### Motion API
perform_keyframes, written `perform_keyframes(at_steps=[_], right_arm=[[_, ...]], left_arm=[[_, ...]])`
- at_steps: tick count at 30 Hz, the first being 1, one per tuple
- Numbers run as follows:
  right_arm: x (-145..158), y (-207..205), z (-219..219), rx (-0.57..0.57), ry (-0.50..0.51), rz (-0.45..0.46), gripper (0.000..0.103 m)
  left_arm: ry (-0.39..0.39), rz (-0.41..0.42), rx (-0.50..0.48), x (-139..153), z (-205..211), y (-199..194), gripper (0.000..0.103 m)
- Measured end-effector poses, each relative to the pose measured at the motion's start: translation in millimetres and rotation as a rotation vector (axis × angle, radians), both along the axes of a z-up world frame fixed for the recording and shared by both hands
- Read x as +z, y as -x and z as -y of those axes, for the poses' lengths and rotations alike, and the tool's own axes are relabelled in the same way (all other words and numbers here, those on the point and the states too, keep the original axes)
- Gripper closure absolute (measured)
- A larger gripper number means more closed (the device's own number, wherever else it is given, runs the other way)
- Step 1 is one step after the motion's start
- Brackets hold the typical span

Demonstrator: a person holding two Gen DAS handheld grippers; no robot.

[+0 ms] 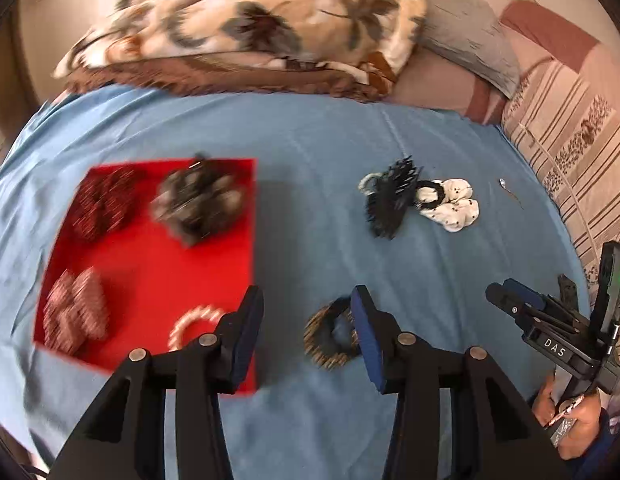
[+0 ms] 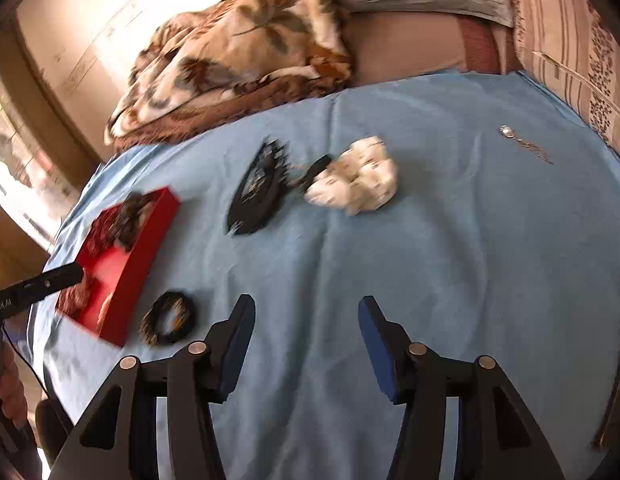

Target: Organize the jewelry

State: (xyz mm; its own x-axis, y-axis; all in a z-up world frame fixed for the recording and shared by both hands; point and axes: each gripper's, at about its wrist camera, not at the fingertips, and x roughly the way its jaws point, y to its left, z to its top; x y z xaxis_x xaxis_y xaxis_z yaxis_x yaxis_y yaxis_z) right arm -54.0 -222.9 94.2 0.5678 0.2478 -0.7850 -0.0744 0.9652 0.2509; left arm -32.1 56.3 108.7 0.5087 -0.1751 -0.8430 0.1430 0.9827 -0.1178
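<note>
A red tray (image 1: pixel 158 264) lies on the blue sheet (image 1: pixel 310 152) at the left, with dark red scrunchies (image 1: pixel 104 202), a grey-black one (image 1: pixel 198 200), a pink striped one (image 1: pixel 76 314) and a pearl bracelet (image 1: pixel 192 322) on it. My left gripper (image 1: pixel 306 320) is open above the sheet, nothing between its fingers. A brown-black bracelet (image 1: pixel 330 334) lies just behind its right finger. Farther off lie a black hair clip (image 1: pixel 390 196), a white scrunchie (image 1: pixel 456 206) and a small pendant chain (image 1: pixel 508 190). My right gripper (image 2: pixel 306 320) is open and empty above bare sheet, with the bracelet (image 2: pixel 168 318), clip (image 2: pixel 256 190), white scrunchie (image 2: pixel 356 178) and chain (image 2: pixel 524 142) ahead.
A floral blanket (image 1: pixel 250 24) and a grey pillow (image 1: pixel 466 28) lie at the back of the bed. A patterned bedspread (image 1: pixel 570 148) borders the sheet on the right. The tray (image 2: pixel 122 264) sits near the sheet's left edge in the right wrist view.
</note>
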Motion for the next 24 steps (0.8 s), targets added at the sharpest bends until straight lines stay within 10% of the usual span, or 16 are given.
perform_keyframes(at_steps=[21,24], right_arm=[[-40,-125,46,-0.085,-0.17,0.012,0.044],[-39,-125,44,-0.078,-0.162,0.014,0.06]], left_arm=[[-0.075,-0.079,-0.175,-89,129,-127,0.045],[-0.086,-0.097,-0.176,-94,133,-123,0.059]])
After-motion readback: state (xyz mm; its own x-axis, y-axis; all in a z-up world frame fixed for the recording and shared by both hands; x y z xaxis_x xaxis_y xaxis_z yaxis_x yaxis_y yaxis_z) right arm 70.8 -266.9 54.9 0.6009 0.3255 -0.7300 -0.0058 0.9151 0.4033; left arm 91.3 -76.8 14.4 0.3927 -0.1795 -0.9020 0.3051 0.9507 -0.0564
